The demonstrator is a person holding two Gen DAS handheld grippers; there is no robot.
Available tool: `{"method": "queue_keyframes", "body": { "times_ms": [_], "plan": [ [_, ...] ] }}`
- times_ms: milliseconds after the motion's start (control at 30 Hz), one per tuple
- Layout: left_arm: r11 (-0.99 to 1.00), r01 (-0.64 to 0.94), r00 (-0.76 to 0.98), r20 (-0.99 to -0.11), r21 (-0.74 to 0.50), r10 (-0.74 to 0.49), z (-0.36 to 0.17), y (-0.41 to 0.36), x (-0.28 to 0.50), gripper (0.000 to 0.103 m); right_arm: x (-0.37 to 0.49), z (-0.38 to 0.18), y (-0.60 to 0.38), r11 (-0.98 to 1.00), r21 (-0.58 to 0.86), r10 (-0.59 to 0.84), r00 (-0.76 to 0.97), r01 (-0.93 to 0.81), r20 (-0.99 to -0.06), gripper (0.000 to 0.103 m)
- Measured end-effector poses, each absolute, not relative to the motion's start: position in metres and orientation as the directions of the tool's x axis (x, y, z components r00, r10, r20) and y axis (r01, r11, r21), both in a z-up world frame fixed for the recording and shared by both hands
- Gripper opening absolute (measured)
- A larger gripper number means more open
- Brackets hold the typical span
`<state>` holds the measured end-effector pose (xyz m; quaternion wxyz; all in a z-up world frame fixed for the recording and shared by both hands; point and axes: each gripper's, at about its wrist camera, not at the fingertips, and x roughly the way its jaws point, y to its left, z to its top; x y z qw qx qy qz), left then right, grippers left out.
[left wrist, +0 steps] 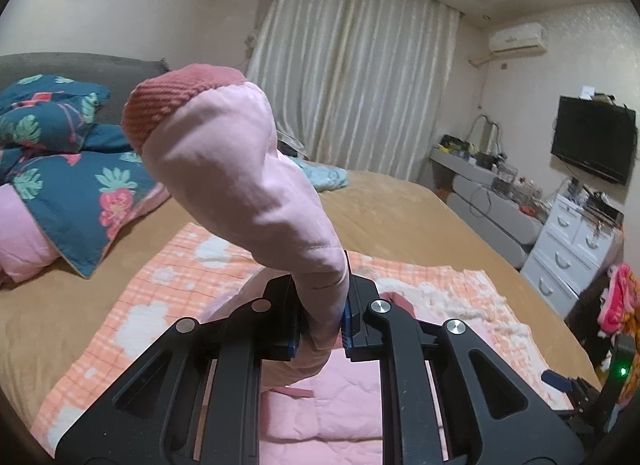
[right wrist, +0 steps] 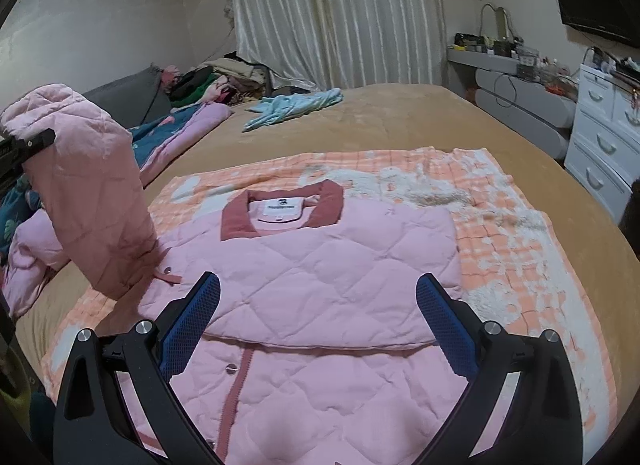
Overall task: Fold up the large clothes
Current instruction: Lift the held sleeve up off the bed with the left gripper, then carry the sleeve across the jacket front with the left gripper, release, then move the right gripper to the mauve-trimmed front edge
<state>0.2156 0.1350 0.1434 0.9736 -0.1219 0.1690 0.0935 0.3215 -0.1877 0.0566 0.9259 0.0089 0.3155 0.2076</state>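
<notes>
A pink quilted jacket (right wrist: 320, 265) with a dark pink collar (right wrist: 280, 209) lies flat on an orange checked blanket (right wrist: 500, 245). My left gripper (left wrist: 322, 317) is shut on the jacket's sleeve (left wrist: 240, 169), whose ribbed dark pink cuff (left wrist: 168, 101) stands up above the jaws. In the right wrist view that raised sleeve (right wrist: 88, 193) hangs at the left, with the left gripper's black tip (right wrist: 28, 145) against it. My right gripper (right wrist: 318, 305) hovers open over the jacket's body, with nothing between its blue pads (right wrist: 192, 329).
The blanket lies on a tan bed (right wrist: 380, 117). A blue floral quilt (left wrist: 72, 169) is piled at the left, a light blue garment (right wrist: 292, 107) lies at the far side. White drawers (right wrist: 604, 137), a grey desk (right wrist: 520, 89) and a wall TV (left wrist: 592, 137) stand at the right.
</notes>
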Motion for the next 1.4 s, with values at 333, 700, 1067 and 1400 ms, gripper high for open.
{"method": "queue_keyframes", "body": {
  "times_ms": [333,700,1067,1400],
  "plan": [
    [0.978,-0.119,0.922,-0.384,-0.172,0.044,0.114,0.087,0.246,0.008,0.333,0.049,-0.213,0.931,0.174,0.359,0.724,-0.320,-0.589,0.098],
    [0.995,-0.015,0.878,-0.477,-0.094,-0.032,0.064,0.043,0.270,0.008,0.343,0.047,-0.244,0.949,0.209,0.315,0.745,-0.236,-0.588,0.098],
    [0.997,0.074,0.807,-0.589,0.026,-0.045,0.009,-0.005,0.288,0.017,0.352,0.040,-0.254,0.950,0.241,0.306,0.739,-0.197,-0.600,0.098],
    [0.972,0.183,0.712,-0.701,0.146,-0.029,-0.030,-0.039,0.286,0.067,0.359,0.033,-0.263,0.949,0.261,0.303,0.728,-0.175,-0.615,0.098]
  ]
}}
